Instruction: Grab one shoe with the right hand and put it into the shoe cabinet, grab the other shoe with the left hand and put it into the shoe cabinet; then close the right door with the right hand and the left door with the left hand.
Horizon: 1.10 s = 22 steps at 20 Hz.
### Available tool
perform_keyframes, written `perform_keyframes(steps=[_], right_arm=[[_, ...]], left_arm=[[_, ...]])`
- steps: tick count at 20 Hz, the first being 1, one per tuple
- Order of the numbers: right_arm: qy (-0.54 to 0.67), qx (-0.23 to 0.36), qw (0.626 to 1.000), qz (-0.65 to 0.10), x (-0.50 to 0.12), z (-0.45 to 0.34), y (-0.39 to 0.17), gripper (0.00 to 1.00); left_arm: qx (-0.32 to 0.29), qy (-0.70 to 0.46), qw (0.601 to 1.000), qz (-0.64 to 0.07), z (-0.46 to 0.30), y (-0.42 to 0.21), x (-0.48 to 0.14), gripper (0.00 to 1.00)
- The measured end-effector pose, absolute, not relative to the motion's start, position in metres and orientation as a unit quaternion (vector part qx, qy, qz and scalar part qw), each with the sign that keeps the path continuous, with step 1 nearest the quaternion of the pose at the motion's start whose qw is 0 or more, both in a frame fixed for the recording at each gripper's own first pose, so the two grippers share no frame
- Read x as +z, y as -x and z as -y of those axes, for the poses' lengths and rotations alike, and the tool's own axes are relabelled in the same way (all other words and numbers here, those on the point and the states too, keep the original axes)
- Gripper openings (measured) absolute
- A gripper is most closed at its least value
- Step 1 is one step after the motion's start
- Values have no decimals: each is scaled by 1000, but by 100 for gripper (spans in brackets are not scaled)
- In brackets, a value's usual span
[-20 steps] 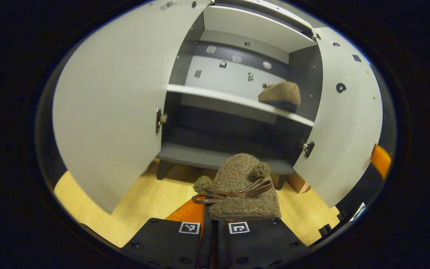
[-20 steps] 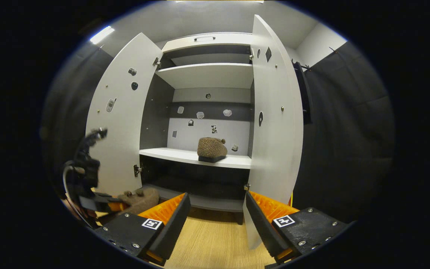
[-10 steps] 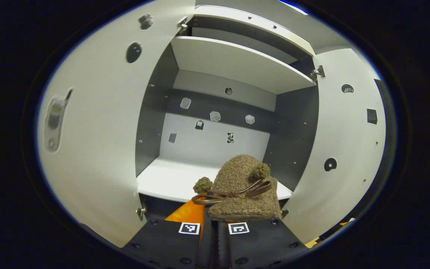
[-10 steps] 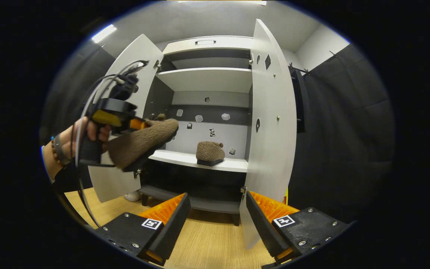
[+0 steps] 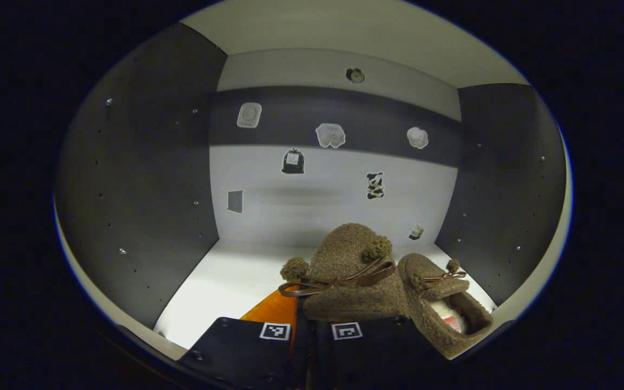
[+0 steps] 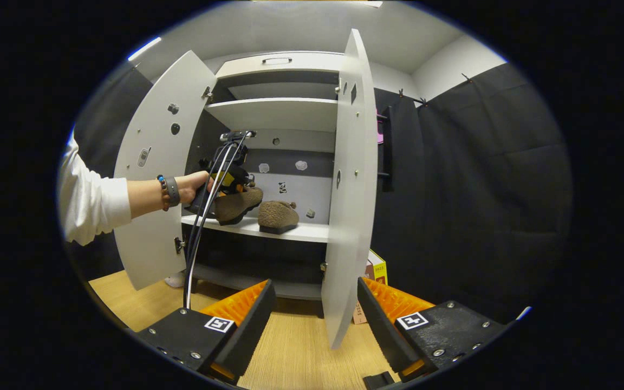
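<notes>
Shoe [image 5: 352, 271] pinched in left gripper [image 5: 312, 330], above shelf [image 5: 236, 281].
Beside second shoe [image 5: 442, 303]; right gripper [image 6: 312, 319] wide apart, holding nothing.

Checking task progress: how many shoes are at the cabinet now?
2. One shoe is held in the left gripper over the middle shelf; the other shoe sits on that shelf to its right.

Hidden and cut-off parts

In the left gripper view the held shoe [image 5: 352, 276] hides its own heel behind the left gripper [image 5: 312, 325]; the shelved shoe [image 5: 442, 303] is clipped at the rim, its insole label unreadable.
</notes>
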State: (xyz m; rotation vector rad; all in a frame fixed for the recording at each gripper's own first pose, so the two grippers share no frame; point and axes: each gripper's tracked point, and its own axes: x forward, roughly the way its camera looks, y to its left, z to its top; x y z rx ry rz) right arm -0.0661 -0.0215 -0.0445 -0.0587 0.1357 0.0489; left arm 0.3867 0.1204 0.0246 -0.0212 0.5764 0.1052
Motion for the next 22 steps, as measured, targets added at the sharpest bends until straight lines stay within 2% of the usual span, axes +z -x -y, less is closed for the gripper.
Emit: perform_keyframes(steps=[3, 5, 6, 7, 10, 11, 12, 15, 20, 22], right_arm=[[38, 9, 997, -65, -48, 39, 68, 94], [35, 6, 997, -64, -49, 44, 68, 98], [33, 5, 997, -65, -50, 46, 66, 94], [31, 3, 998, -63, -51, 47, 64, 94], [22, 7, 998, -57, -50, 45, 56, 94], [23, 9, 998, -53, -49, 44, 53, 94], [24, 11, 998, -50, -48, 43, 52, 94], [24, 19, 998, -46, -49, 41, 46, 94], [17, 32, 999, -40, -48, 36, 37, 94], [16, 40, 998, -37, -45, 32, 34, 94]], left_arm=[[64, -6, 945, -319, -130, -396, -2, 14], [82, -17, 938, -336, -138, -395, -12, 27], [82, -14, 940, -332, -137, -393, -12, 33], [85, -7, 941, -329, -137, -394, -11, 35], [77, 10, 942, -327, -137, -393, -11, 53], [74, 7, 942, -326, -138, -392, -9, 55], [72, 2, 943, -325, -140, -391, -6, 70], [68, 8, 945, -321, -141, -384, 4, 99], [17, 45, 951, -306, -121, -354, 36, 97], [0, 42, 964, -264, -115, -340, 70, 97]])
